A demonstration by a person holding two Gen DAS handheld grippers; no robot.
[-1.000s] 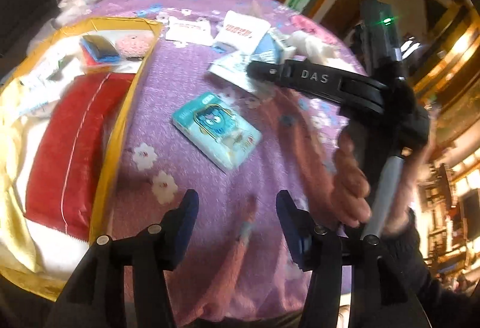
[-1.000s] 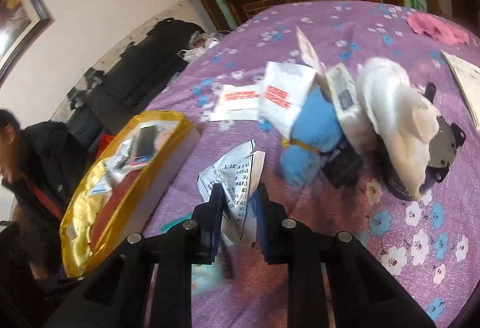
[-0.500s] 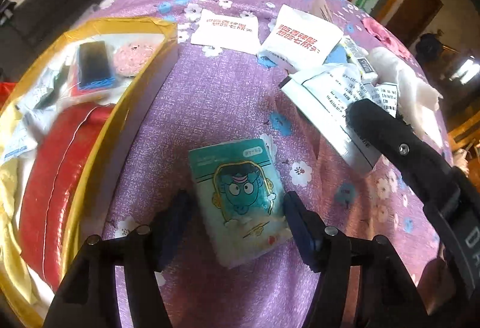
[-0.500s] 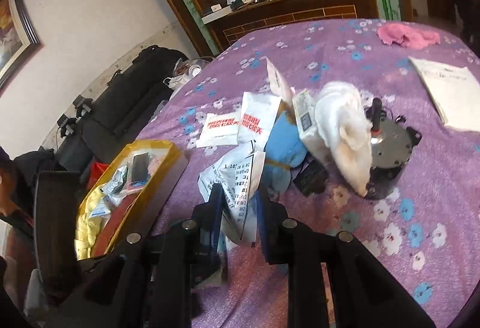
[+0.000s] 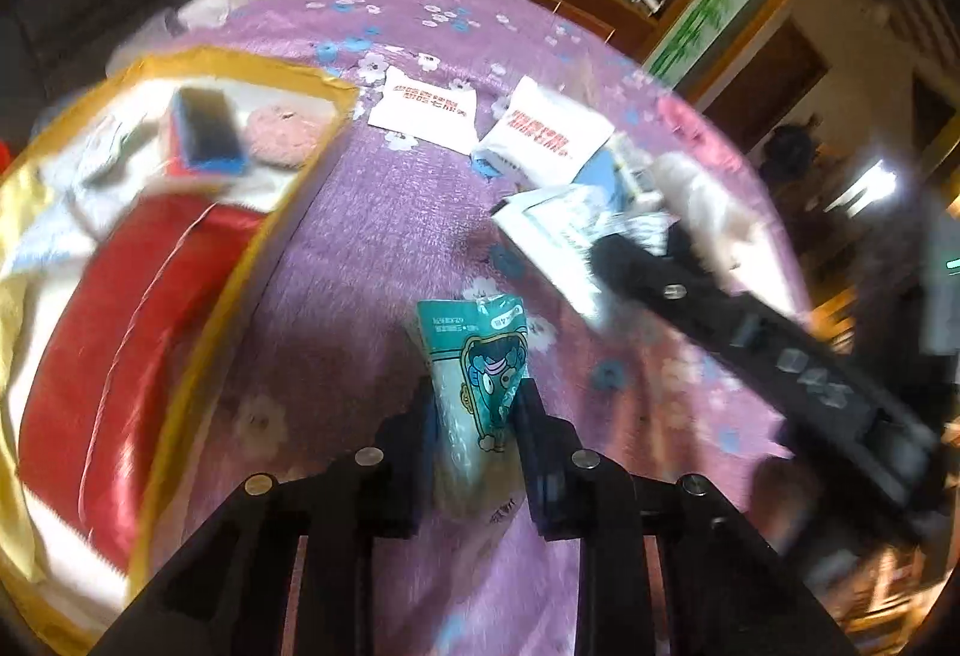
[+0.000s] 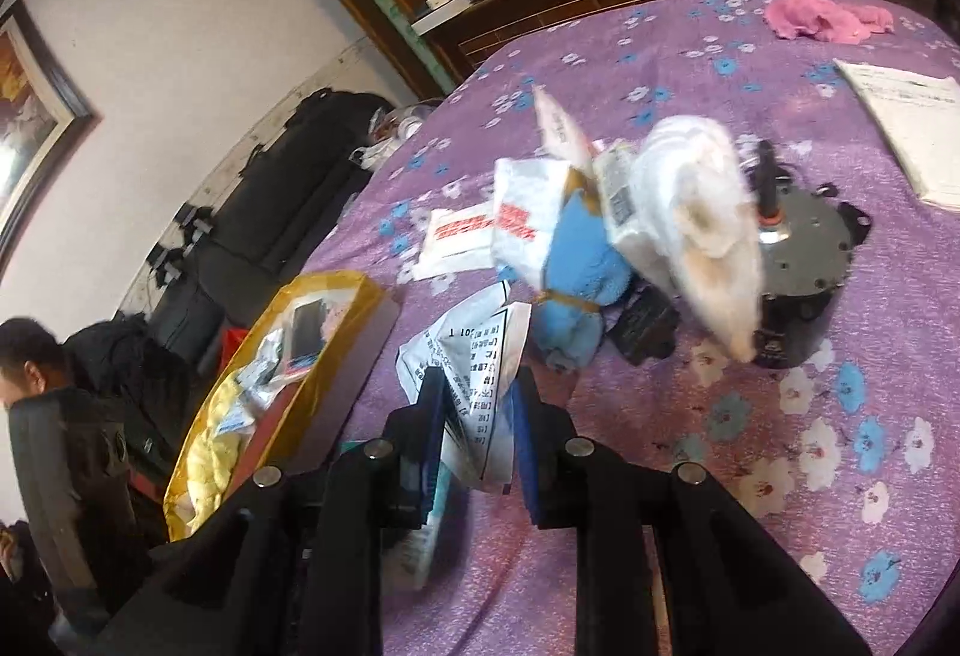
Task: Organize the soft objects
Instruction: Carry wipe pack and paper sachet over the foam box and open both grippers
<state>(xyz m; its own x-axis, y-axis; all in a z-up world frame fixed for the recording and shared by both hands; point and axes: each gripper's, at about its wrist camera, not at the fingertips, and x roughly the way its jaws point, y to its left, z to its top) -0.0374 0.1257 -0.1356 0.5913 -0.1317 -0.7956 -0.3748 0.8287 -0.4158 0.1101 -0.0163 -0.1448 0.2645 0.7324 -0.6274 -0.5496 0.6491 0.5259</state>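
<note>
The left hand-held gripper [image 5: 477, 407] pinches a teal packet [image 5: 480, 356] between its fingers, above the purple tabletop [image 5: 384, 236] beside the gold box [image 5: 270, 248] at its left edge. The right hand-held gripper [image 6: 477, 407] clamps a printed white packet [image 6: 474, 362], with a blue towel [image 6: 576, 272] lying beyond mid-tabletop.

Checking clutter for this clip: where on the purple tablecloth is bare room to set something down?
Bare tablecloth lies between the yellow box and the white packets, and near the booklet. Crowded around the blue plush and motor.
</note>
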